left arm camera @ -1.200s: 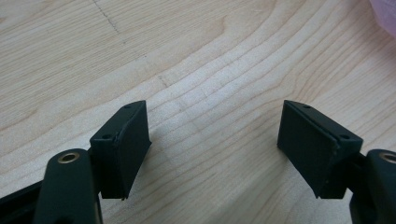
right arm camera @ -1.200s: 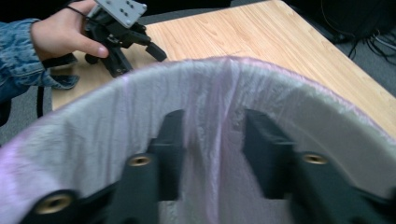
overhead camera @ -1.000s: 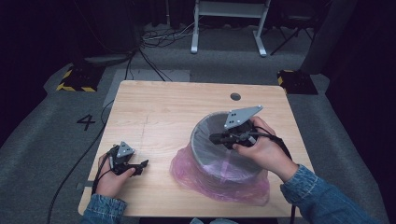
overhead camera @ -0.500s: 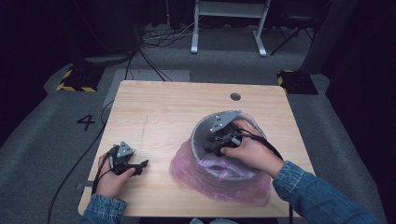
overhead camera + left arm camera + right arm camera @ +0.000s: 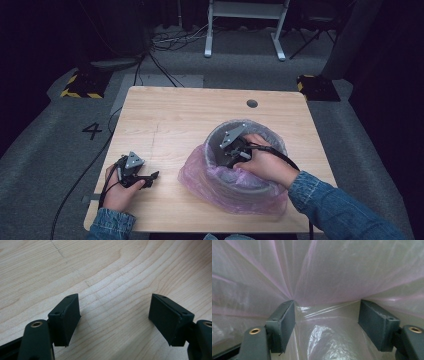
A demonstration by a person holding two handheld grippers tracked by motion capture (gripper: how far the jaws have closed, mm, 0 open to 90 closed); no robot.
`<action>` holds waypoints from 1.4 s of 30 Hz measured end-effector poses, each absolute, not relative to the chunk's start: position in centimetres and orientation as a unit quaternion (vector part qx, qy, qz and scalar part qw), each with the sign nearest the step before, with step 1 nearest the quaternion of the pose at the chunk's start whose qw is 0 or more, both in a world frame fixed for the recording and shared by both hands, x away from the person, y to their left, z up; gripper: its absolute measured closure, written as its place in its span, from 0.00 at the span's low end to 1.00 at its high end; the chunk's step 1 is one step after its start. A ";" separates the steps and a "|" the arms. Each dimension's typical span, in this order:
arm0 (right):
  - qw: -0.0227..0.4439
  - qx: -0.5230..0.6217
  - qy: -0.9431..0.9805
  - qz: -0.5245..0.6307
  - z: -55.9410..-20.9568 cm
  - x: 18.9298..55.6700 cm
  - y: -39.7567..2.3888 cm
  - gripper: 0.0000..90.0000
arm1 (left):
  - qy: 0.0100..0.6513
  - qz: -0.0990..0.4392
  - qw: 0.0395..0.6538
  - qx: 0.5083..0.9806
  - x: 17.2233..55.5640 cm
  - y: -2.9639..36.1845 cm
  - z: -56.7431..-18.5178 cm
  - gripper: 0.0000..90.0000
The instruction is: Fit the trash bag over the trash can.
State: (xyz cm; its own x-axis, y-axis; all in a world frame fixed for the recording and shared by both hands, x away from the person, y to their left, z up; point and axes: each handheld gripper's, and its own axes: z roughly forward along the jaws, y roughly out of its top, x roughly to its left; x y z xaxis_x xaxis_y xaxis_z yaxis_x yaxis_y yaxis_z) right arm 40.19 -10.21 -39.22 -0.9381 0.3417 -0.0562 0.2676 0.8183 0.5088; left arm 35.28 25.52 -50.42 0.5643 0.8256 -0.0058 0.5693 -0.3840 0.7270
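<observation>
A grey round bin (image 5: 260, 187) lined with a pink plastic bag (image 5: 200, 175) stands on the right half of the wooden table (image 5: 175, 115). My right gripper (image 5: 226, 157) reaches down inside the bin. Its jaws have just been opening and now stand wide. In the right gripper view the pink film (image 5: 324, 272) stretches ahead of my right gripper (image 5: 327, 320), with loose folds lying between the jaws, and neither pad presses on them. My left gripper (image 5: 150, 179) rests on the table at the front left. It is open over bare wood (image 5: 115, 317).
The bag's skirt spreads onto the table around the bin's foot. A small round hole (image 5: 252, 103) sits near the table's far edge. Beyond the table are a white metal frame (image 5: 245, 20), floor cables and black-yellow blocks (image 5: 80, 87).
My right gripper has sunk from the bin's rim down into the bin, shifting a little left. The left gripper has stayed put.
</observation>
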 end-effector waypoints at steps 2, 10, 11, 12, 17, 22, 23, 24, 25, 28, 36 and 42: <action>0.061 0.163 0.952 0.251 -39.4 40.2 -10.1 0.31 | 0.429 0.182 0.351 0.812 35.3 25.5 -50.4 0.28; 0.083 0.175 0.921 0.337 -35.4 39.9 -11.7 0.38 | 0.429 0.183 0.351 0.812 35.3 25.5 -50.4 0.28; 0.086 0.177 0.918 0.344 -34.7 39.8 -12.0 0.38 | 0.429 0.183 0.351 0.812 35.3 25.5 -50.4 0.28; 0.089 0.179 0.915 0.351 -34.1 39.7 -12.3 0.38 | 0.429 0.182 0.351 0.812 35.3 25.5 -50.4 0.28; 0.085 0.166 0.899 0.396 -30.8 38.8 -13.5 0.40 | 0.432 0.182 0.351 0.810 35.3 25.4 -50.4 0.28; 0.053 0.112 0.905 0.406 -29.5 36.9 -13.5 0.38 | 0.431 0.181 0.352 0.811 35.4 25.2 -50.4 0.27; 0.049 0.106 0.907 0.405 -29.4 36.6 -13.5 0.38 | 0.430 0.181 0.351 0.811 35.4 25.2 -50.4 0.27; 0.047 0.097 0.908 0.404 -29.3 36.3 -13.5 0.38 | 0.430 0.181 0.351 0.812 35.5 25.3 -50.4 0.27; 0.045 0.089 0.910 0.402 -29.3 36.0 -13.4 0.39 | 0.431 0.182 0.351 0.811 35.5 25.2 -50.4 0.27; 0.057 0.058 0.924 0.374 -29.5 35.7 -13.2 0.46 | 0.433 0.182 0.351 0.810 35.5 25.1 -50.4 0.27; 0.051 0.000 0.958 0.281 -32.3 35.8 -11.3 0.59 | 0.433 0.181 0.351 0.811 35.6 25.1 -50.4 0.27; 0.051 0.002 0.970 0.239 -34.7 36.2 -10.2 0.52 | 0.432 0.181 0.351 0.811 35.6 25.1 -50.4 0.27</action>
